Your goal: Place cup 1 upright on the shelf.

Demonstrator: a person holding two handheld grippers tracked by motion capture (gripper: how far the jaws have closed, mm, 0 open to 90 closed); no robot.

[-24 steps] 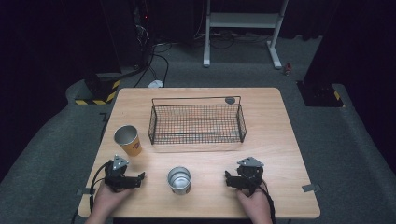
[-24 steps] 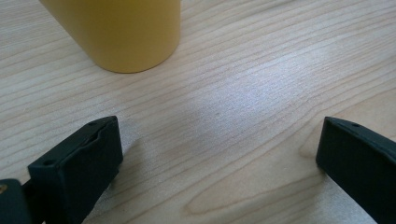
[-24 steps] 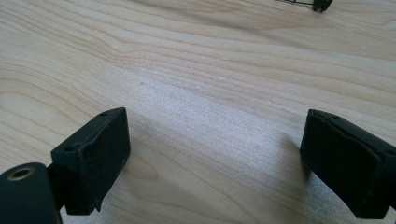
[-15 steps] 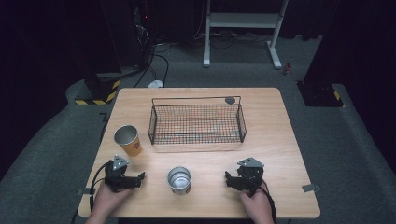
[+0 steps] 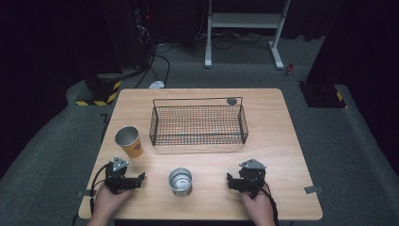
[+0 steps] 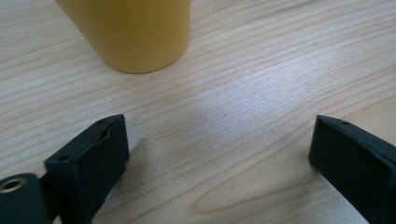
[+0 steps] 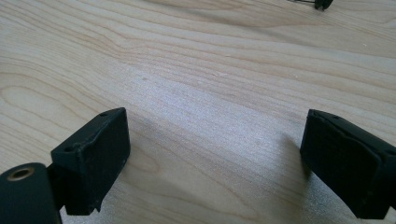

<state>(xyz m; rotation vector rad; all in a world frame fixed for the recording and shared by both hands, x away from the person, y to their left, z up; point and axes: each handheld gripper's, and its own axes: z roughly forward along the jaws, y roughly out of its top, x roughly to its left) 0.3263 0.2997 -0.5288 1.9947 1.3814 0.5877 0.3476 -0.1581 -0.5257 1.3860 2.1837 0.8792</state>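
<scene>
The left gripper [image 5: 139, 178] rests low on the wooden table [image 5: 277, 141] near its front-left corner, jaws spread wide with only bare wood grain between them; in the left gripper view the base of the yellow cup [image 6: 130, 32] stands ahead of the jaws at about eleven o'clock, apart from both of them. From above, that yellow cup [image 5: 129, 141] is upright with a silvery inside, just beyond the left gripper at roughly twelve o'clock. The right gripper [image 5: 229, 181] sits near the front edge on the other side, its jaws likewise apart and holding nothing — the right gripper view shows plain tabletop between them. Between the two grippers stands the metal cup [image 5: 180, 181], upright and open at the top, at three o'clock from the left gripper and nine o'clock from the right, touching neither. Farther back, at twelve o'clock from the metal cup, lies the black wire basket [image 5: 198, 123] — a small dark round thing [image 5: 231, 100] sits by its far right corner.
</scene>
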